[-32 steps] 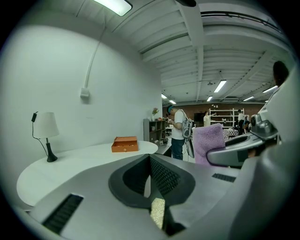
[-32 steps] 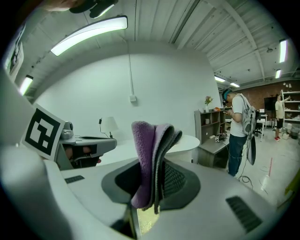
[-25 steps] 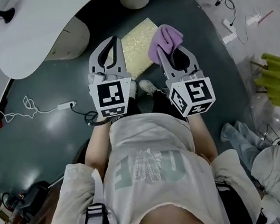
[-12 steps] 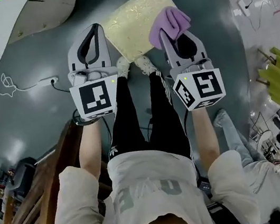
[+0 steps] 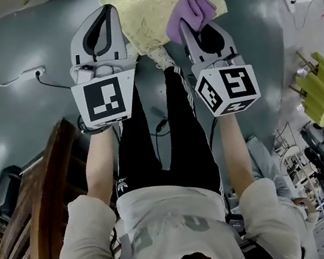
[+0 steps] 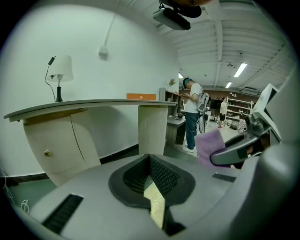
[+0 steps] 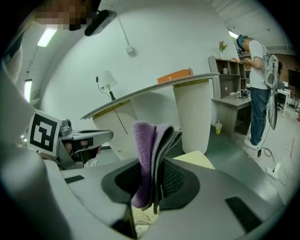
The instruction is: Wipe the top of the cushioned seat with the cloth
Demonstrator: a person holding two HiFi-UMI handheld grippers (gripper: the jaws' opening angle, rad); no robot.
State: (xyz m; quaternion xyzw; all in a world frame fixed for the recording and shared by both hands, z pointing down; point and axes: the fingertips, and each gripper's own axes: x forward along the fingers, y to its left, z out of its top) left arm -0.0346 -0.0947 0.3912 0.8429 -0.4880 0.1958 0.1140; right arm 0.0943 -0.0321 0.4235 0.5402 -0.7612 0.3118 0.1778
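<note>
The cushioned seat (image 5: 155,0) is a pale gold square pad low on the dark floor, at the top of the head view. My right gripper (image 5: 191,24) is shut on a folded purple cloth (image 5: 191,10), which hangs over the seat's right part. In the right gripper view the cloth (image 7: 149,150) stands up between the jaws, with a corner of the seat (image 7: 197,160) behind it. My left gripper (image 5: 109,11) is shut and holds nothing, over the seat's left edge. A strip of the seat (image 6: 157,206) shows through its jaws. The cloth (image 6: 209,146) also appears at the right of the left gripper view.
A white curved desk (image 6: 93,105) on a ribbed pillar (image 6: 152,126) stands beyond the seat, with a lamp (image 6: 60,75) on it. A wooden chair (image 5: 45,208) is at my left. A power strip (image 5: 31,73) lies on the floor. A yellow-green stool (image 5: 322,88) is at right. A person (image 6: 192,115) stands further off.
The view has moved forward: the seat now lies right under both gripper tips instead of ahead of them. The cloth stays clamped in the right gripper. The white desk has left the head view.
</note>
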